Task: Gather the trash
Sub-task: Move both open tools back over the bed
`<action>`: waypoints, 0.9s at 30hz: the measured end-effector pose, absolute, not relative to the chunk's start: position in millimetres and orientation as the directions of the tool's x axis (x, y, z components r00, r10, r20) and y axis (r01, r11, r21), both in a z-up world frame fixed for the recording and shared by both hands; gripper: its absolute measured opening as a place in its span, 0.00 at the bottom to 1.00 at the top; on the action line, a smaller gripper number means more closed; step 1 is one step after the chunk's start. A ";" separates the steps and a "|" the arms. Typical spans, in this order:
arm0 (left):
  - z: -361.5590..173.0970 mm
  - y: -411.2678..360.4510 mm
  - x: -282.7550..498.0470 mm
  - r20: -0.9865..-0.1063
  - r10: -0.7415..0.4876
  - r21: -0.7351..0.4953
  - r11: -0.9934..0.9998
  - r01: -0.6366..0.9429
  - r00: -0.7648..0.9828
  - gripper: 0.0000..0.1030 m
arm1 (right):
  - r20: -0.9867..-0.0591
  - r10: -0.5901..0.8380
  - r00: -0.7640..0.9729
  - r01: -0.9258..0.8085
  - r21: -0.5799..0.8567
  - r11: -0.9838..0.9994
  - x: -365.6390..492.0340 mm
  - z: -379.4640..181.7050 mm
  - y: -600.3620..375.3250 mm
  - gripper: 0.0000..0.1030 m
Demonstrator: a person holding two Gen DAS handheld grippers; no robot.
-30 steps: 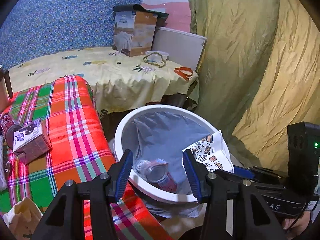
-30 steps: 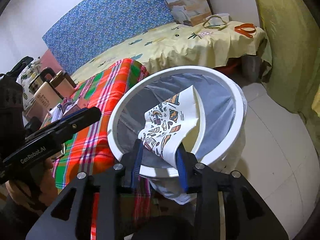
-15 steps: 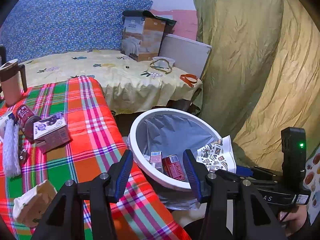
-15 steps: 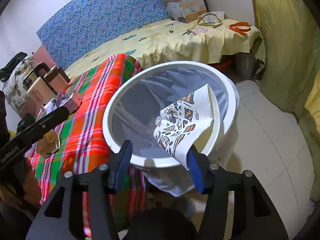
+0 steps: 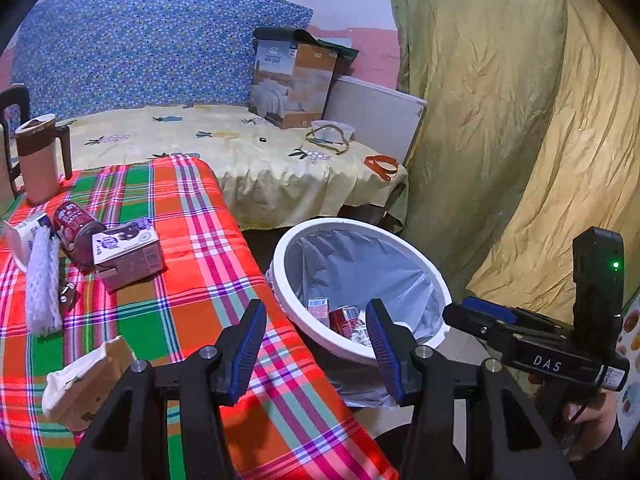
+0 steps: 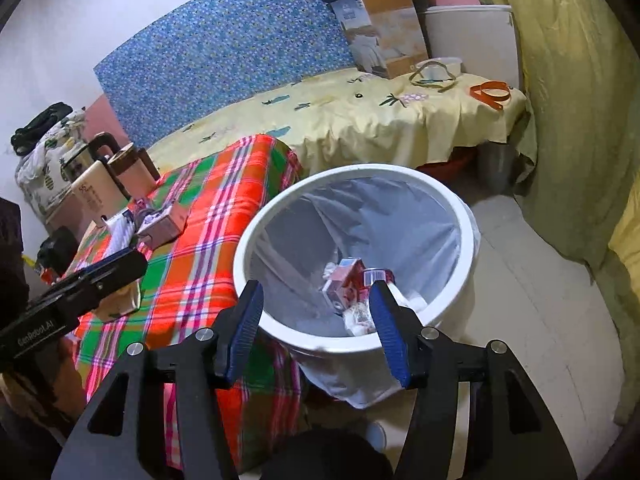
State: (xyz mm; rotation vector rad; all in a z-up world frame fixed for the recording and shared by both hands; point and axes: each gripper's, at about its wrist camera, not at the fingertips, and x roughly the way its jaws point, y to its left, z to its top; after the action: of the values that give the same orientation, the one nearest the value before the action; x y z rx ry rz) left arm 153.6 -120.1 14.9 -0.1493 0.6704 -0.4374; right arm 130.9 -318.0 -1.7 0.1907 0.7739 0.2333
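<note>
A white trash bin [image 6: 448,200] with a grey liner stands beside the plaid-covered table [image 5: 188,280]. It also shows in the left wrist view [image 5: 292,240]. Inside it lie a red can [image 6: 376,276], a small carton [image 6: 344,276] and crumpled paper. My right gripper [image 6: 316,320] is open and empty above the bin's near rim. My left gripper [image 5: 316,340] is open and empty over the table edge. On the table lie a purple milk carton [image 5: 128,252], a red can [image 5: 74,228], a white foam net [image 5: 42,280] and a beige crumpled carton [image 5: 80,384].
A brown-lidded jug [image 5: 40,160] stands at the table's far left. A bed with a yellow sheet [image 5: 240,148] holds a cardboard box [image 5: 292,80], a bowl and an orange strap [image 5: 380,164]. Yellow-green curtains [image 5: 500,120] hang on the right.
My right gripper opened and the patterned paper cup it held dropped into the bin. My left gripper drew back from over the bin toward the table.
</note>
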 end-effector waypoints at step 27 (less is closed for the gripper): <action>-3.2 -10.2 75.9 -0.597 -0.188 -0.204 0.976 0.079 0.780 0.51 | -0.634 0.509 0.582 -0.406 0.316 0.858 99.1 -0.9 -217.6 0.55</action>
State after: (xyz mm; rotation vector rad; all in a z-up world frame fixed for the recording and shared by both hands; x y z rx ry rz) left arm 75.9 -10.2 -3.2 -0.1712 0.6609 -0.1452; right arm 99.1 -217.6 -0.9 0.1427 0.7846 0.5362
